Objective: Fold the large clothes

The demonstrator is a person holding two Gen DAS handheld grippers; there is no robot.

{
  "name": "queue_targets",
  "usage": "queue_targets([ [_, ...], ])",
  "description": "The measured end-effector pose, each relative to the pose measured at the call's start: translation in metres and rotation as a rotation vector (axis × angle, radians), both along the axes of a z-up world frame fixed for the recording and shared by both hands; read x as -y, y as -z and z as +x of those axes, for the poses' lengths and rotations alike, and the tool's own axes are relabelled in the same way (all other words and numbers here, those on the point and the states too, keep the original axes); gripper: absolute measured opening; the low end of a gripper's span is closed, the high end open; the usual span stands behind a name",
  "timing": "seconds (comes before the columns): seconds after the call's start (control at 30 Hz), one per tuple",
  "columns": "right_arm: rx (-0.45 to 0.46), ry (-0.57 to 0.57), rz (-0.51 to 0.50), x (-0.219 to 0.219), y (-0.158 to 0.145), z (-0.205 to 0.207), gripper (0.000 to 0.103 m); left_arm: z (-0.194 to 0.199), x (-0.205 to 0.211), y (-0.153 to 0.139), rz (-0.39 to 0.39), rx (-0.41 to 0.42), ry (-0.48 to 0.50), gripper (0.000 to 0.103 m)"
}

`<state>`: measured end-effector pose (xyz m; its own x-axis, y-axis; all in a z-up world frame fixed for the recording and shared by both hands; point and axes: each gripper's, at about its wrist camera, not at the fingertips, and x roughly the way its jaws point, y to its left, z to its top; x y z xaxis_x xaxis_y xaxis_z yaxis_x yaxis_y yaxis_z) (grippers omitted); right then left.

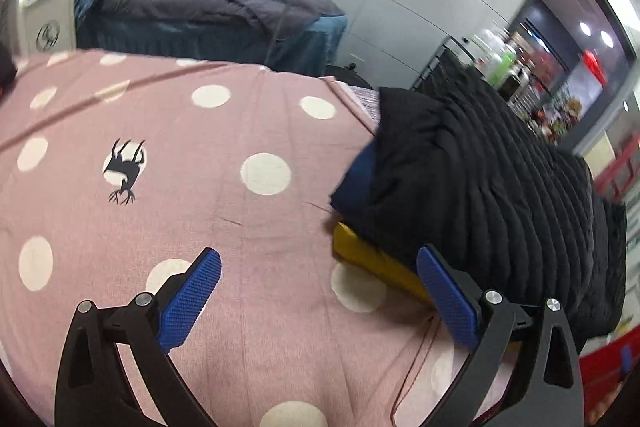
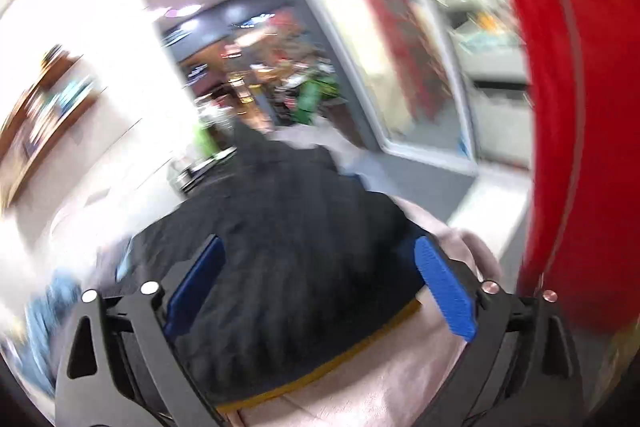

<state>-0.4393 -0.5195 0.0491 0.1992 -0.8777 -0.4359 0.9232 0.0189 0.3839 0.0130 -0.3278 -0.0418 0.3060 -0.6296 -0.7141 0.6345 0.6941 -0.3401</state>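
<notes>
Our left gripper [image 1: 320,291] and right gripper [image 2: 320,287] hang released above the bed [image 1: 240,131]. The black jacket [image 1: 480,179] lies stacked on other clothes, probably already folded.

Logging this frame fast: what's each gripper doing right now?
Left gripper: open, holding nothing, over the pink sheet.
Right gripper: open, holding nothing, over the black garment.

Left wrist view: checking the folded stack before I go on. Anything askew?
Yes. The black quilted garment tops the yellow and navy layers but spills unevenly beyond them rightward.
</notes>
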Motion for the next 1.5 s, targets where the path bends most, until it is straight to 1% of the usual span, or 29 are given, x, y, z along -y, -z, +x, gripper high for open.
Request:
queue_targets([
  [0.03,-0.037,-0.053,-0.006,-0.003,-0.002,0.012,0.097,-0.012,0.008,-0.003,0.019,0.036,0.034,0.097],
  [0.07,-0.1,-0.158,0.001,-0.005,-0.004,0.034,0.097,-0.022,0.013,-0.007,0.043,0.07,0.065,0.097],
  [0.13,-0.2,-0.341,0.061,-0.007,0.001,0.071,0.097,-0.042,0.022,-0.011,0.094,0.135,0.122,0.097],
  [0.17,-0.239,-0.393,0.083,-0.01,0.003,0.085,0.097,-0.053,0.026,-0.012,0.119,0.167,0.155,0.097],
  [0.23,-0.311,-0.458,0.104,-0.017,0.009,0.106,0.097,-0.073,0.033,-0.013,0.165,0.22,0.223,0.097],
  [0.27,-0.357,-0.471,0.1,-0.022,0.012,0.115,0.097,-0.082,0.037,-0.013,0.188,0.237,0.254,0.097],
  [0.37,-0.461,-0.491,0.108,-0.029,0.019,0.125,0.097,-0.097,0.047,-0.011,0.223,0.237,0.303,0.097],
  [0.43,-0.505,-0.5,0.131,-0.029,0.025,0.126,0.097,-0.105,0.053,-0.011,0.227,0.238,0.325,0.097],
  [0.57,-0.527,-0.469,0.149,-0.024,0.03,0.121,0.097,-0.122,0.065,-0.011,0.252,0.26,0.37,0.097],
  [0.7,-0.489,-0.445,0.176,-0.013,0.031,0.107,0.097,-0.136,0.073,-0.013,0.269,0.285,0.411,0.097],
  [0.87,-0.489,-0.44,0.19,-0.012,0.035,0.104,0.097,-0.142,0.075,-0.015,0.286,0.31,0.414,0.097],
  [1.3,-0.498,-0.452,0.191,-0.007,0.037,0.111,0.097,-0.138,0.078,-0.02,0.299,0.315,0.412,0.097],
  [1.5,-0.52,-0.45,0.199,-0.009,0.037,0.114,0.097,-0.138,0.083,-0.021,0.299,0.307,0.416,0.097],
])
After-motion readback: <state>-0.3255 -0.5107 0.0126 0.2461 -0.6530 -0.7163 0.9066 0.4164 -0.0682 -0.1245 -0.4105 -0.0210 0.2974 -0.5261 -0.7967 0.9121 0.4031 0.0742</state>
